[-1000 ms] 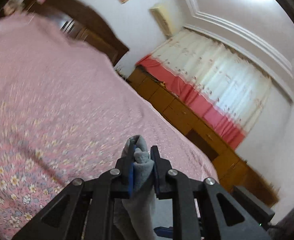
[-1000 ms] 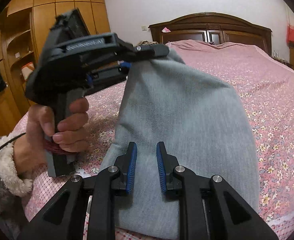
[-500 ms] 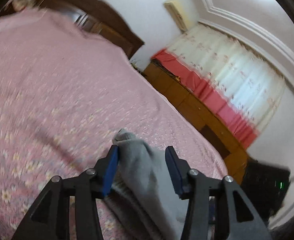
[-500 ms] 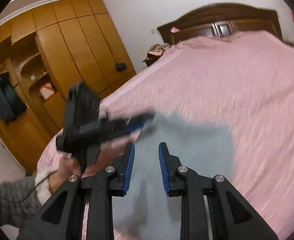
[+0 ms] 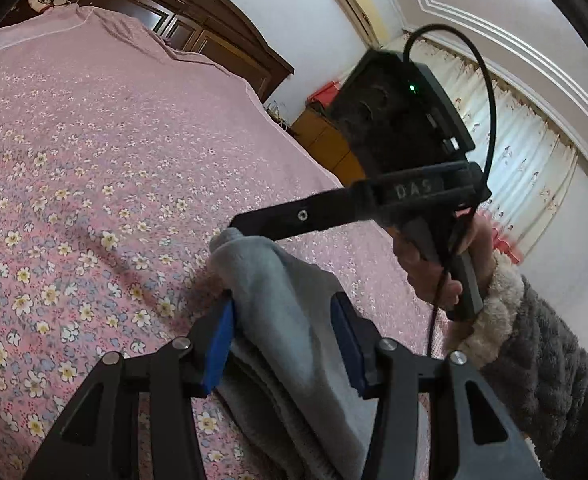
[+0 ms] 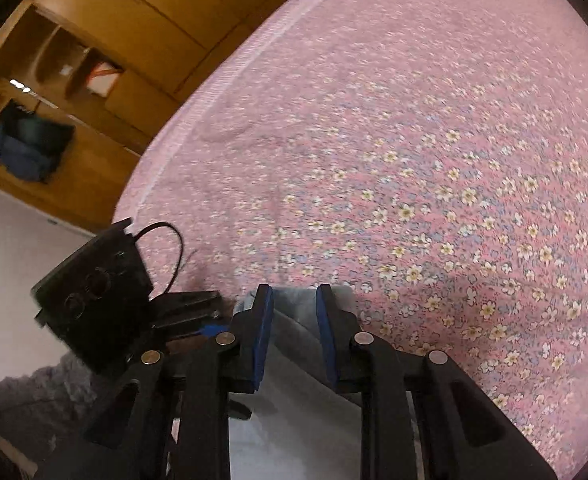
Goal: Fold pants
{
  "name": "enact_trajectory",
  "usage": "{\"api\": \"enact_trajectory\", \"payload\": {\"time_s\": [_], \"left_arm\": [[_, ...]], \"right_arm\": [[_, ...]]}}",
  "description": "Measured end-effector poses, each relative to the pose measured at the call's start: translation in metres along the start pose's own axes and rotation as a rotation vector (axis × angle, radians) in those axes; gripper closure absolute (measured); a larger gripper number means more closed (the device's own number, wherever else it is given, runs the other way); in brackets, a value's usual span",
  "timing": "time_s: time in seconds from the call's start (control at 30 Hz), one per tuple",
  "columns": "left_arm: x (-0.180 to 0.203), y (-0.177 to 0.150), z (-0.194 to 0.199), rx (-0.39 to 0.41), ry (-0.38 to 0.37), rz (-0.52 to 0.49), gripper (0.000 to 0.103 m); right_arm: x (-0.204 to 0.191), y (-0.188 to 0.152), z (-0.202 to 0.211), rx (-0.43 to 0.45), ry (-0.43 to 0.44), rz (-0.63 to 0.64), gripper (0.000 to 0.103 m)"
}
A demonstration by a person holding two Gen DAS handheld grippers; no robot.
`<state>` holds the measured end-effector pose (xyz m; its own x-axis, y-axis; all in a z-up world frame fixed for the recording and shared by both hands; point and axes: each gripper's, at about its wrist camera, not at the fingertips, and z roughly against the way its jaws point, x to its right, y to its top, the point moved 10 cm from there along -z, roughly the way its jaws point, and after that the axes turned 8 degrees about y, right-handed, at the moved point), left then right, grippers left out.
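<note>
The grey pants (image 5: pixel 277 320) lie folded in layers on the pink flowered bedspread (image 5: pixel 73 160). My left gripper (image 5: pixel 281 324) is open, its blue pads on either side of the raised top corner of the fabric. My right gripper (image 6: pixel 294 320) is open too, with grey fabric (image 6: pixel 298 344) between its pads. In the left wrist view the right gripper's finger (image 5: pixel 294 216) rests at the top of the fold. The left gripper body (image 6: pixel 97 292) shows at the left in the right wrist view.
A dark wooden headboard (image 5: pixel 197 28) stands at the far end of the bed. A wooden wardrobe (image 6: pixel 93 60) runs along one side, low wooden cabinets (image 5: pixel 326 144) and curtains (image 5: pixel 534 152) along the other. The person's sleeved hand (image 5: pixel 494 300) holds the right gripper.
My left gripper has opened and let go of the pants, which have come down onto the bed. My right gripper has swung over to the top of the fold.
</note>
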<state>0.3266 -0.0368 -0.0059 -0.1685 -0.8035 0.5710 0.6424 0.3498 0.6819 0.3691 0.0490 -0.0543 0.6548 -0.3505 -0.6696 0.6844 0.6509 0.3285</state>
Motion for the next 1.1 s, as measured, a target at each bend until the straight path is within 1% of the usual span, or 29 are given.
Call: {"api": "enact_trajectory", "payload": {"time_s": [0.07,0.13,0.17,0.2,0.23,0.3,0.33,0.37,0.4,0.43,0.47,0.53,0.57,0.6,0.63,0.67,0.7,0.73,0.77,0.8,0.87,0.9,0.93,0.97,1.0,1.03,1.07,1.1], "left_arm": [[0.001,0.001,0.000,-0.002,-0.007,0.012,0.054],[-0.005,0.002,0.003,-0.004,-0.006,0.025,0.054],[-0.005,0.007,-0.001,-0.005,-0.004,0.028,0.054],[-0.007,0.007,-0.001,-0.007,0.007,0.029,0.053],[-0.010,0.007,-0.002,-0.011,0.021,0.032,0.053],[-0.014,0.009,-0.005,-0.024,0.041,0.038,0.053],[-0.019,0.010,-0.007,-0.026,0.056,0.047,0.052],[-0.025,0.010,-0.009,-0.027,0.065,0.058,0.051],[-0.025,0.010,-0.013,-0.033,0.067,0.070,0.051],[-0.027,0.012,-0.017,-0.038,0.060,0.086,0.051],[-0.028,0.015,-0.020,-0.040,0.051,0.103,0.051],[-0.031,0.020,-0.022,-0.030,0.037,0.124,0.051],[-0.031,0.022,-0.020,-0.016,0.032,0.126,0.054],[-0.033,0.024,-0.018,-0.006,0.029,0.125,0.073],[-0.035,0.028,-0.017,-0.001,0.028,0.123,0.080],[-0.037,0.030,-0.017,-0.005,0.039,0.117,0.083],[-0.038,0.033,-0.020,0.000,0.059,0.102,0.087],[-0.036,0.038,-0.022,0.021,0.065,0.081,0.088],[-0.033,0.043,-0.023,0.038,0.070,0.063,0.088],[-0.031,0.047,-0.026,0.048,0.064,0.050,0.088],[-0.024,0.054,-0.028,0.061,0.026,0.030,0.088],[-0.022,0.058,-0.030,0.069,0.010,0.019,0.087],[-0.020,0.058,-0.031,0.071,-0.004,0.016,0.087],[-0.020,0.060,-0.031,0.078,-0.011,0.018,0.087],[-0.020,0.061,-0.031,0.083,-0.016,0.022,0.087],[-0.020,0.062,-0.031,0.089,-0.031,0.029,0.087],[-0.020,0.061,-0.031,0.091,-0.038,0.035,0.087],[-0.020,0.063,-0.033,0.092,-0.046,0.044,0.086]], "right_arm": [[0.003,-0.005,0.008,0.006,0.014,-0.017,0.078],[0.022,-0.002,0.020,0.059,-0.069,-0.046,0.078],[0.034,0.001,0.029,0.095,-0.121,-0.067,0.078],[0.046,0.004,0.034,0.113,-0.171,-0.087,0.078],[0.055,0.006,0.038,0.126,-0.187,-0.106,0.078],[0.062,-0.001,0.030,0.104,-0.126,-0.143,0.078],[0.060,-0.004,0.024,0.078,-0.069,-0.148,0.078],[0.055,-0.009,0.016,0.038,-0.034,-0.117,0.078],[0.050,-0.012,0.013,0.024,-0.041,-0.064,0.080],[0.041,-0.014,0.010,0.016,-0.044,-0.005,0.092],[0.032,-0.020,0.003,-0.015,-0.017,0.040,0.096],[0.027,-0.025,-0.001,-0.048,-0.008,0.069,0.097],[0.030,-0.024,0.000,-0.043,-0.026,0.077,0.097],[0.040,-0.016,0.006,-0.008,-0.071,0.046,0.097],[0.047,-0.011,0.014,0.032,-0.087,0.015,0.096],[0.054,-0.005,0.030,0.120,-0.098,-0.033,0.096],[0.061,-0.004,0.050,0.213,-0.148,-0.074,0.096],[0.068,-0.010,0.070,0.291,-0.213,-0.097,0.095],[0.068,-0.017,0.079,0.327,-0.247,-0.100,0.095],[0.064,-0.036,0.093,0.393,-0.283,-0.112,0.094],[0.049,-0.067,0.103,0.465,-0.251,-0.130,0.094],[0.038,-0.090,0.109,0.522,-0.244,-0.140,0.093],[0.028,-0.104,0.112,0.562,-0.235,-0.141,0.090],[0.012,-0.122,0.112,0.611,-0.203,-0.130,0.087],[-0.003,-0.141,0.111,0.669,-0.156,-0.122,0.082],[-0.009,-0.151,0.112,0.711,-0.126,-0.119,0.078],[-0.015,-0.160,0.106,0.748,-0.097,-0.118,0.076],[-0.019,-0.167,0.096,0.761,-0.070,-0.124,0.075]]}}
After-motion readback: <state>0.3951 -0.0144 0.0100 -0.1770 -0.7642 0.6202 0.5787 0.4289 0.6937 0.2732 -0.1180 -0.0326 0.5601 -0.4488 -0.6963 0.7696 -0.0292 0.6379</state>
